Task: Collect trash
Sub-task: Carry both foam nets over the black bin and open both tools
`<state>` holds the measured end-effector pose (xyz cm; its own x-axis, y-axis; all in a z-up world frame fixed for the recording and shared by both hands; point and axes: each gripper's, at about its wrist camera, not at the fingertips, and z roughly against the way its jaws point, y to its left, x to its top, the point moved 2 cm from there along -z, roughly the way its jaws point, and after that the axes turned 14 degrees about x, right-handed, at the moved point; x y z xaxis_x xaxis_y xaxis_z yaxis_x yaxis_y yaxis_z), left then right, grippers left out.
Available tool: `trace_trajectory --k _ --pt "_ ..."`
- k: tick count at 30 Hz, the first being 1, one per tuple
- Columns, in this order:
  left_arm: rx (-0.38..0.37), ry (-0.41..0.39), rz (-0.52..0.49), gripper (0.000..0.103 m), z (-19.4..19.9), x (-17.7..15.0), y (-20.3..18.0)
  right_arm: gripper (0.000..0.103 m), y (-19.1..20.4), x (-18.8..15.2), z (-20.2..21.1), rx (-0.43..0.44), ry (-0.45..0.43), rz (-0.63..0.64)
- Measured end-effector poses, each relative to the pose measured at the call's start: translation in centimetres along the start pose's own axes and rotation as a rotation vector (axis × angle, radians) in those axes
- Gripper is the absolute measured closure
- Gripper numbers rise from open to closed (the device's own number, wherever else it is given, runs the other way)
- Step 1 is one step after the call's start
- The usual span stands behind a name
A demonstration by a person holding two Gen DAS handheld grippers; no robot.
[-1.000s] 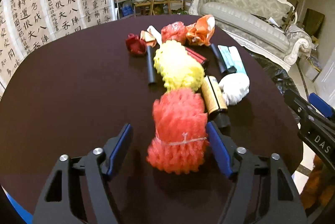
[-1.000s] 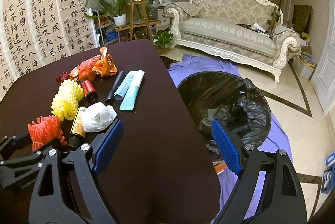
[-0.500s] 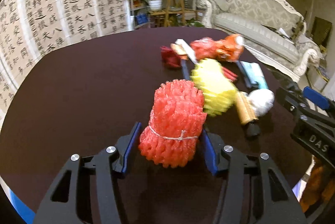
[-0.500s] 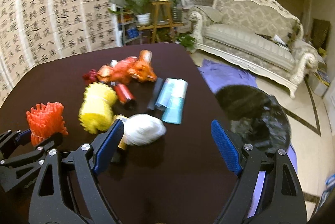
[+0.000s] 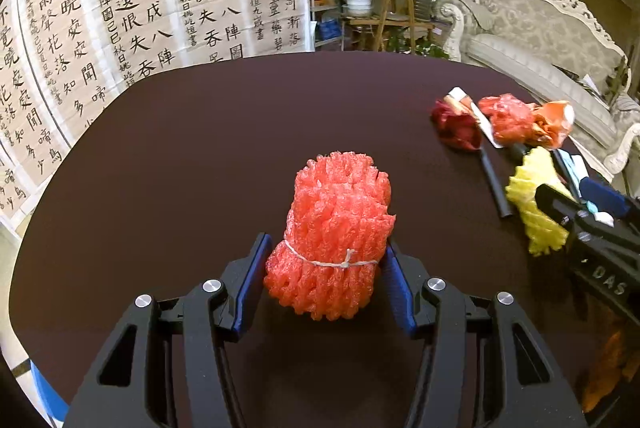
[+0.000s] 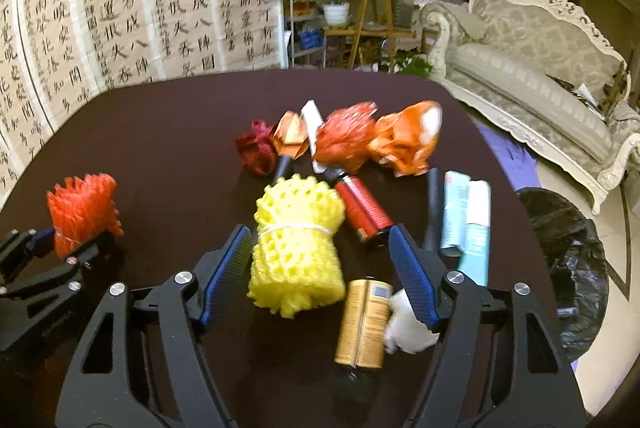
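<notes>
On the dark brown table [image 5: 168,156], at the left of the scene, the left gripper [image 5: 326,278] has its blue pads pressed against both sides of the red foam net bundle [image 5: 332,236], pinching it near the white tie around its lower part; the jaws narrowed onto it a moment ago. The bundle's long axis runs away from the camera, its frilled end pointing toward the far edge of the table, and it sits apart from the other trash. Further right, the right gripper [image 6: 322,264] straddles the yellow foam net bundle [image 6: 298,244], its jaws having just been closing; the left pad is at the bundle's side while the right pad stands clear of it, so nothing is pinched. This bundle also lies lengthwise away from the camera, tied at its waist. Just right of it lie a red cylinder [image 6: 364,212], a gold can [image 6: 364,320] pointing away, and a crumpled white wad [image 6: 408,324] under the right finger. Beyond are crumpled red and orange wrappers [image 6: 404,140], then two pale blue tubes [image 6: 468,224], and at the far right a black-lined bin [image 6: 568,256] on the floor.
</notes>
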<state>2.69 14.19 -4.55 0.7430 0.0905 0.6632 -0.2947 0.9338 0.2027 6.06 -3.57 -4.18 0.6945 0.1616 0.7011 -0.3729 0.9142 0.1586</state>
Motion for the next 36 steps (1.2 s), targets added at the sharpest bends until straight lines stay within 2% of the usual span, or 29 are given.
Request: trace_trajectory --k 2,3,4,11,16,26,30,36 --pt "-0.001 0.003 -0.003 0.05 -0.2 0.2 -0.1 0.048 0.0 -0.2 -0.7 0.019 0.025 -0.008" --pt "-0.001 0.0 -0.005 0.05 -0.1 0.0 -0.1 0.057 -0.1 -0.3 -0.9 0.036 0.032 -0.018" --pt "-0.004 -0.001 -0.007 0.05 -0.1 0.0 -0.2 0.06 -0.2 -0.4 -1.0 0.039 0.04 -0.025" --pt "-0.024 -0.043 -0.013 0.05 1.1 0.1 -0.9 0.06 -0.7 -0.7 1.6 0.033 -0.023 -0.022" --pt "-0.077 -0.084 -0.026 0.05 3.1 0.5 -2.9 0.06 -2.5 -1.0 4.3 -0.004 -0.073 -0.044" --pt "-0.218 -0.164 -0.138 0.05 7.1 1.1 -10.7 0.06 -11.8 -3.7 11.0 -0.237 -0.167 -0.165" --pt "-0.27 -0.191 -0.182 0.05 8.6 1.4 -14.5 0.06 -15.9 -4.6 12.7 -0.306 -0.193 -0.224" --pt "-0.332 -0.219 -0.235 0.05 10.2 2.6 -19.8 0.06 -20.7 -5.3 13.6 -0.365 -0.214 -0.277"
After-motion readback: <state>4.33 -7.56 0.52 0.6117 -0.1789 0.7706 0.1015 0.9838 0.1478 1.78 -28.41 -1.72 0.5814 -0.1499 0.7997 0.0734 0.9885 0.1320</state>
